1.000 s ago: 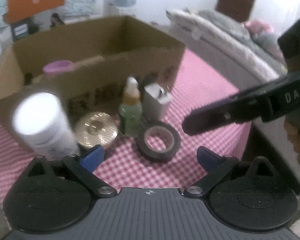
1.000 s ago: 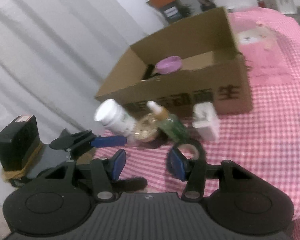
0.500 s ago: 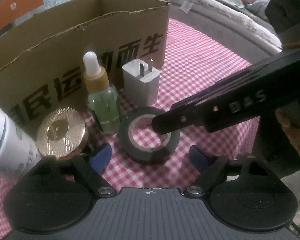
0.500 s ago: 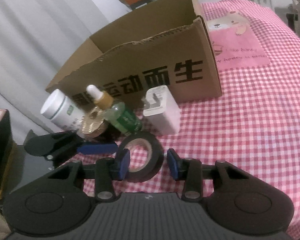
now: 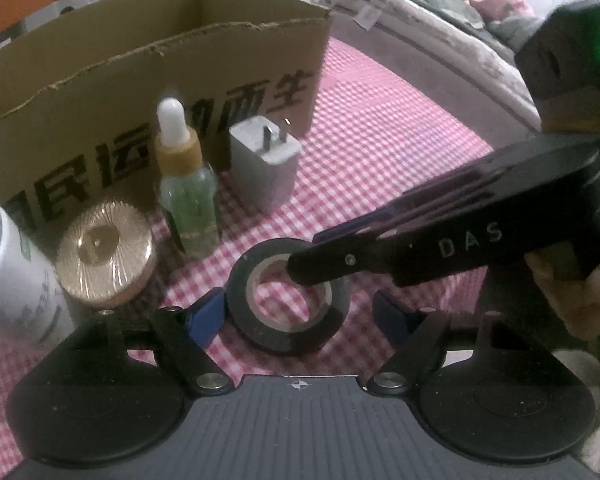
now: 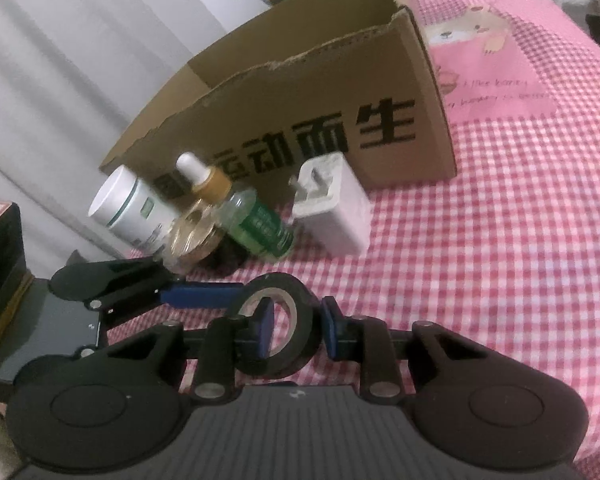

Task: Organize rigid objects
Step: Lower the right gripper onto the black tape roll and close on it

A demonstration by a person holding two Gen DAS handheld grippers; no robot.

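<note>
We saw a counter (image 5: 380, 152) covered in a pink and white checked cloth, with a row of small things standing in front of an open cardboard box (image 5: 100, 80) printed with large black characters. From left to right in the left wrist view stood a white pill bottle (image 5: 8, 272), a round gold lid (image 5: 104, 248), a clear green dropper bottle (image 5: 188, 200) with a tan collar and white bulb, and a white plug adapter (image 5: 264, 168) with its prongs pointing up.

Nearer to us than that row lay a roll of black tape (image 5: 288, 300), flat on the cloth. Our left gripper (image 5: 300, 316) had its jaws spread wide on either side of the roll; the left blue pad was touching or nearly touching it, and the right pad was clear of it.

Our right gripper (image 6: 296, 328) reached in from the right. In its own view, its jaws were pinching the wall of the tape roll (image 6: 300, 344), one blue pad inside the ring and the other on the outside. The person's hand (image 5: 580, 292) gripped its handle at the far right of the left wrist view.
</note>
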